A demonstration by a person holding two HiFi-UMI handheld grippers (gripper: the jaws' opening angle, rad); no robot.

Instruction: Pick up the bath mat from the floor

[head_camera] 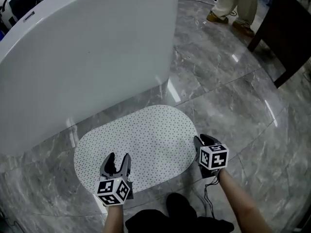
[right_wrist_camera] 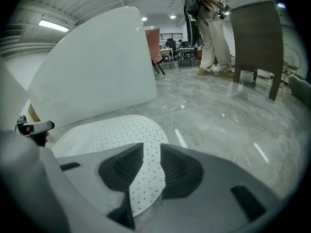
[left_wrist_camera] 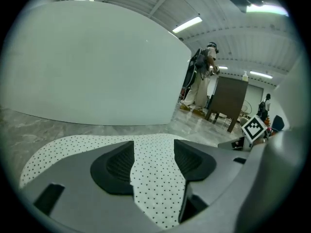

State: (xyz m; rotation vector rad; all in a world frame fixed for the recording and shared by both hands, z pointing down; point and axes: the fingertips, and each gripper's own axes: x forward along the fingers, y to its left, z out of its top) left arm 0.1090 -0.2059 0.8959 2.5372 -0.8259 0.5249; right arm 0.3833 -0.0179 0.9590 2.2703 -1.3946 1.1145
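The bath mat (head_camera: 146,140) is a white oval dotted with black, lying flat on the grey marble floor beside the tub. My left gripper (head_camera: 119,158) hangs over the mat's near left part, its jaws open; in the left gripper view the mat (left_wrist_camera: 155,178) shows through the gap of that gripper (left_wrist_camera: 153,152). My right gripper (head_camera: 201,141) is at the mat's right end, jaws a little apart. In the right gripper view the mat's rounded edge (right_wrist_camera: 146,178) shows between the jaws of this gripper (right_wrist_camera: 151,154), and the pads are not pressing on it.
A big white bathtub (head_camera: 87,47) stands just behind the mat. A dark wooden piece of furniture (head_camera: 286,28) is at the far right, and a person (head_camera: 238,4) stands beyond it. A thin cable (head_camera: 209,198) trails under my right forearm.
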